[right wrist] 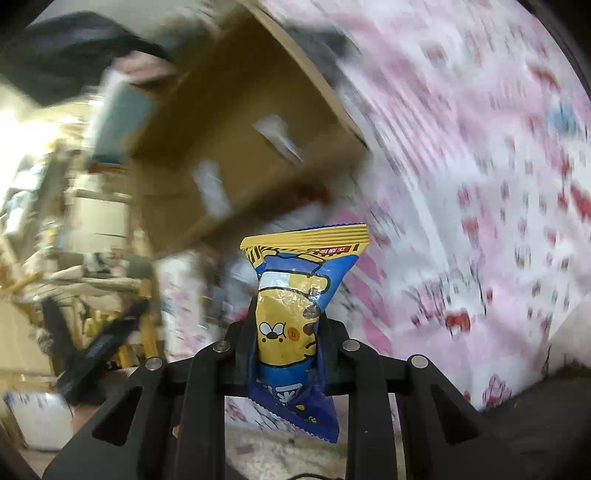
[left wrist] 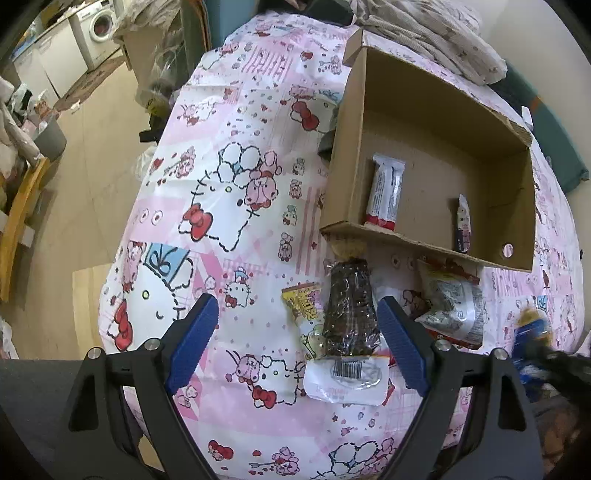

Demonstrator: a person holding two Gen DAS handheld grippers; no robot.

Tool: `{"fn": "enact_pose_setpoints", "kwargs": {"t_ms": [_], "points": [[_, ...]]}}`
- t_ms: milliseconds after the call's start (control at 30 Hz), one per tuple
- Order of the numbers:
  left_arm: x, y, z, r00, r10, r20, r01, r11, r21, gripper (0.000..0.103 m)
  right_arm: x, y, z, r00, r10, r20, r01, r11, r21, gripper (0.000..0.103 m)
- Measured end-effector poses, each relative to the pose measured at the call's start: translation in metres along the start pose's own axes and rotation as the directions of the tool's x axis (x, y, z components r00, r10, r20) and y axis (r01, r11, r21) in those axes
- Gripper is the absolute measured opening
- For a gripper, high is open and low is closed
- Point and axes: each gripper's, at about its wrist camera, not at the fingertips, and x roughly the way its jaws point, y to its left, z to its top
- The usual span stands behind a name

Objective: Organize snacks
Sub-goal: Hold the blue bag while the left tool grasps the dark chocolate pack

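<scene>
My left gripper (left wrist: 297, 332) is open above the table, its blue pads on either side of a dark chocolate snack pack (left wrist: 351, 314) that lies beside a yellow packet (left wrist: 304, 306) and a white-and-red bag (left wrist: 452, 306). A cardboard box (left wrist: 524, 206) behind them holds a white-red bar (left wrist: 386, 192) and a small packet (left wrist: 463, 225). My right gripper (right wrist: 288, 332) is shut on a blue-and-yellow snack bag (right wrist: 291, 306) and holds it in the air; the box (right wrist: 236, 122) looks blurred beyond it. The right gripper also shows blurred in the left wrist view (left wrist: 535, 339).
The table wears a pink Hello Kitty cloth (left wrist: 229, 206). Folded fabric (left wrist: 428, 33) lies behind the box. The floor, a grey bin (left wrist: 50, 138) and washing machines (left wrist: 99, 26) are to the left.
</scene>
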Motion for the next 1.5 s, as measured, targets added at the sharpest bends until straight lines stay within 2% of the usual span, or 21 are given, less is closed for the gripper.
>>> {"fn": "enact_pose_setpoints", "kwargs": {"t_ms": [67, 167, 300, 400, 533, 667, 767, 833, 867, 1000, 1133, 1167, 1200, 1367, 1400, 1467, 1500], "points": [[0.001, 0.001, 0.0, 1.0, -0.008, -0.01, 0.008, 1.0, -0.01, 0.086, -0.017, 0.019, -0.005, 0.995, 0.021, 0.097, -0.011, 0.995, -0.102, 0.025], [0.003, 0.001, -0.001, 1.0, -0.002, -0.017, 0.002, 1.0, -0.001, 0.086, -0.024, 0.034, -0.006, 0.987, 0.031, 0.156, -0.002, 0.984, -0.181, 0.025], [0.012, 0.0, -0.003, 0.998, 0.013, -0.054, -0.012, 1.0, 0.008, 0.086, -0.014, 0.041, -0.009, 0.985, -0.021, 0.169, 0.05, 0.984, -0.169, 0.025], [0.024, 0.0, -0.007, 0.995, 0.018, -0.101, -0.017, 1.0, 0.013, 0.086, -0.012, 0.03, -0.006, 0.987, -0.009, 0.163, 0.03, 0.992, -0.127, 0.025], [0.054, -0.013, -0.018, 0.971, -0.038, -0.235, 0.05, 0.998, 0.042, 0.086, -0.013, 0.028, -0.004, 0.989, 0.0, 0.149, 0.016, 0.994, -0.106, 0.025], [0.066, -0.033, -0.015, 0.973, -0.039, -0.229, 0.063, 0.993, 0.102, 0.086, -0.01, 0.026, -0.003, 0.99, 0.011, 0.141, 0.002, 0.995, -0.095, 0.025], [0.075, -0.039, -0.006, 0.973, -0.06, -0.222, 0.08, 0.993, 0.084, 0.085, -0.01, 0.024, -0.002, 0.991, 0.015, 0.135, -0.003, 0.996, -0.087, 0.025], [0.081, -0.042, -0.001, 0.975, -0.055, -0.214, 0.075, 0.994, 0.083, 0.076, -0.009, 0.021, 0.0, 0.991, 0.012, 0.135, -0.002, 0.997, -0.079, 0.025], [0.086, -0.045, 0.001, 0.974, -0.045, -0.22, 0.067, 0.994, 0.091, 0.068, -0.009, 0.02, 0.001, 0.991, 0.011, 0.132, -0.001, 0.997, -0.074, 0.025], [0.093, -0.051, -0.003, 0.973, 0.007, -0.232, 0.025, 0.991, 0.134, 0.067, -0.007, 0.016, 0.001, 0.992, 0.008, 0.123, -0.001, 0.998, -0.056, 0.025], [0.094, -0.06, -0.012, 0.971, 0.012, -0.24, 0.027, 0.987, 0.161, 0.066, -0.006, 0.018, 0.001, 0.993, 0.003, 0.122, 0.005, 0.998, -0.064, 0.025], [0.093, -0.062, -0.014, 0.972, 0.024, -0.232, 0.018, 0.984, 0.175, 0.048, -0.006, 0.019, 0.001, 0.993, 0.002, 0.122, 0.006, 0.998, -0.066, 0.025], [0.091, -0.063, -0.015, 0.975, 0.034, -0.222, 0.009, 0.982, 0.19, 0.044, -0.006, 0.02, 0.001, 0.992, 0.002, 0.123, 0.007, 0.998, -0.068, 0.025], [0.076, -0.06, -0.017, 0.979, 0.013, -0.204, 0.025, 0.983, 0.181, 0.038, -0.006, 0.02, 0.0, 0.992, -0.006, 0.126, 0.015, 0.997, -0.071, 0.025], [0.069, -0.06, -0.02, 0.98, 0.008, -0.197, 0.028, 0.983, 0.182, 0.033, -0.006, 0.02, 0.0, 0.992, -0.006, 0.128, 0.014, 0.997, -0.069, 0.025], [0.056, -0.061, -0.024, 0.985, 0.02, -0.174, 0.015, 0.98, 0.197, 0.014, -0.007, 0.019, -0.001, 0.991, -0.005, 0.13, 0.014, 0.998, -0.067, 0.025], [0.048, -0.058, -0.025, 0.987, 0.029, -0.159, 0.005, 0.978, 0.208, 0.012, -0.008, 0.02, -0.002, 0.991, -0.003, 0.132, 0.012, 0.998, -0.067, 0.025]]}}
